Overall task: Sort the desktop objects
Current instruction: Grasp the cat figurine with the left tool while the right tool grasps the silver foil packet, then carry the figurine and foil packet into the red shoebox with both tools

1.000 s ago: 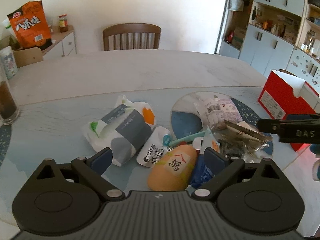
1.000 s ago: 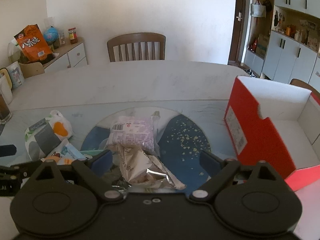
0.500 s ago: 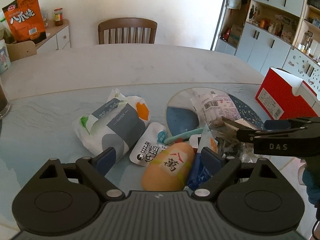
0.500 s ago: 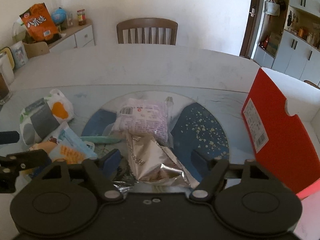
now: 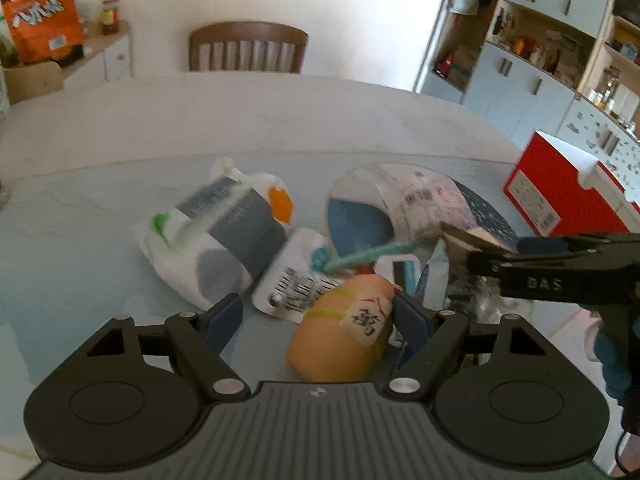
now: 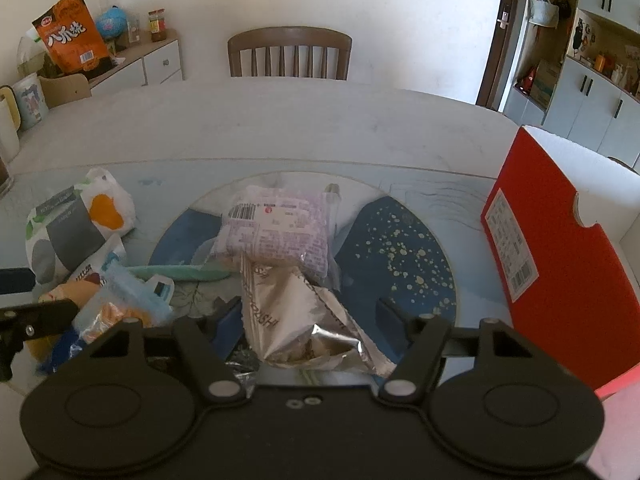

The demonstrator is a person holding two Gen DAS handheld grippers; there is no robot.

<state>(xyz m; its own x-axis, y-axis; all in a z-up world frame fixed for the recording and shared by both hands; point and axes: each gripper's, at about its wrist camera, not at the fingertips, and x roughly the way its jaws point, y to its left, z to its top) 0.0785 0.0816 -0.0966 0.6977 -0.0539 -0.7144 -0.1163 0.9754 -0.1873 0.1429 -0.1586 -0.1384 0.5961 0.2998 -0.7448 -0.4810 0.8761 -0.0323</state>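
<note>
Clearly the sorting has barely begun: both pairs of jaws stand wide and hold nothing. The left gripper (image 5: 318,316) straddles one orange bread roll (image 5: 340,336); the right gripper (image 6: 308,318) straddles one silver foil packet (image 6: 304,320). Beyond lie one pink packet (image 6: 276,228), one green stick (image 6: 176,272), one white pouch (image 5: 292,280) and, far left, one tissue pack (image 5: 216,232). The one red box (image 6: 552,264) at right shows nothing inside, so everything is left.
</note>
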